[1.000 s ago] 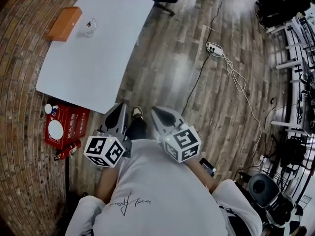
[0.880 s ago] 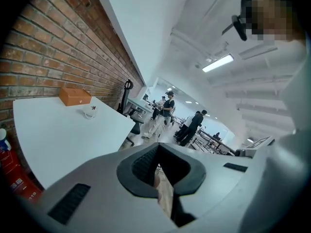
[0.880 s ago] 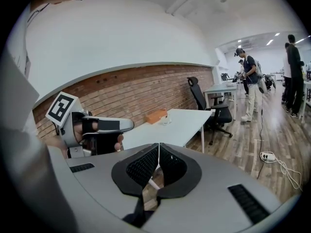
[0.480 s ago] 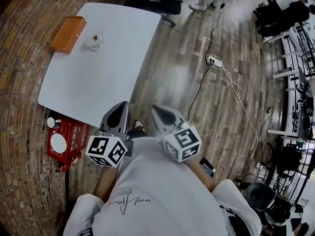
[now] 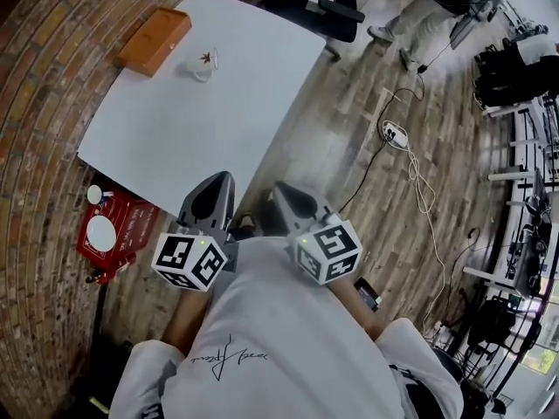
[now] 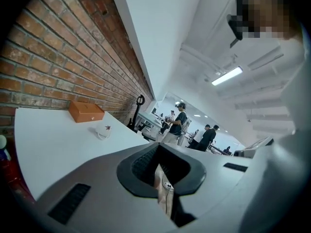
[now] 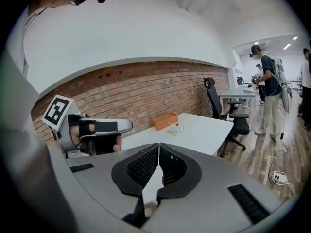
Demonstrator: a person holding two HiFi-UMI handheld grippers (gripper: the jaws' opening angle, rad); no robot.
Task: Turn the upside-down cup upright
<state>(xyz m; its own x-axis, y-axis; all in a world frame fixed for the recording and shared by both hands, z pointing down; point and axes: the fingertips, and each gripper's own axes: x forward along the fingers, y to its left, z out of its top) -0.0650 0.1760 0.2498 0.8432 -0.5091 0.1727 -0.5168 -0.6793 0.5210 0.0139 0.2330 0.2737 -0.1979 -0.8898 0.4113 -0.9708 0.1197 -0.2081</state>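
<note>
L gripper (image 5: 224, 182), R gripper (image 5: 281, 190): fingers pressed together, empty. Only right gripper view shows hand (image 7: 77, 132) on L.

Head view looks steeply down over the person (image 5: 279, 339); worktop (image 5: 192, 125) well ahead. Left & right gripper views look along own jaws twd same worktop, far off. All 3 share cup (image 5: 203, 63) & orange box (image 5: 155, 40).

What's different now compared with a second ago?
Only the view swung: the table sits further right, and a person has come further into view at top right. The left tongs and right tongs stay shut and empty; the cup still sits beside the box.
</note>
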